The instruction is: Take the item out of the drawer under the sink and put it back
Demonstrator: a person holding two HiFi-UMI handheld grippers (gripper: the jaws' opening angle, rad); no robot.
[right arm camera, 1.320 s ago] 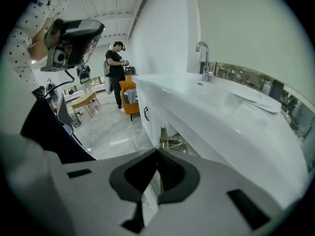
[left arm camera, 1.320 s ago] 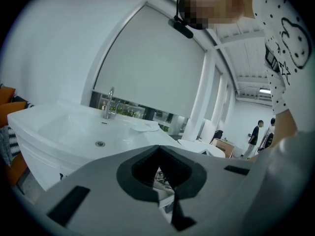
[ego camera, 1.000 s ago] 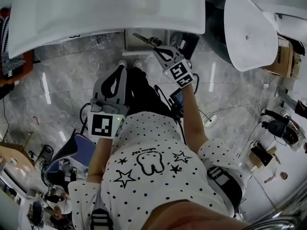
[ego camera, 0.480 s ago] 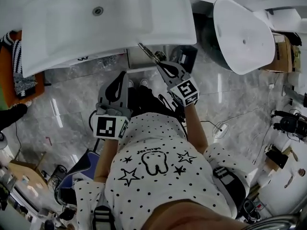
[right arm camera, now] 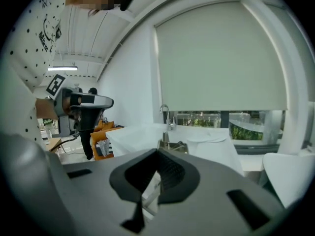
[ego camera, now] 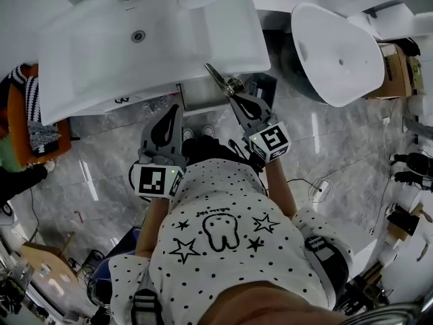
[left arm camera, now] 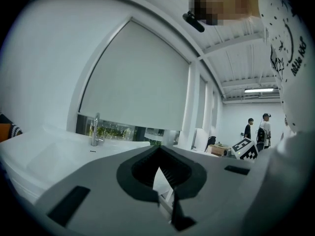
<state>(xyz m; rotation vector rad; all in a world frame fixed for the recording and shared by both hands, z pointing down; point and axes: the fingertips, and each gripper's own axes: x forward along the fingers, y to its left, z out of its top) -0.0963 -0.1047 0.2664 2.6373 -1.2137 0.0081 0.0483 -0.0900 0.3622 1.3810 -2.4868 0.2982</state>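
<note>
Both claws were closed: my right claw pinched the slim metal tool by the sink rim, above the drawer; my left claw held nothing. Such an end-on pinch risked a slip.

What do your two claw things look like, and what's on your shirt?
The left claw and the right claw are grey, each with a black, ribbed, teardrop-shaped hole. Each carries a white cube with black square markers: the left cube and the right cube. The shirt is white with black dots, stars and a tooth drawing.
</note>
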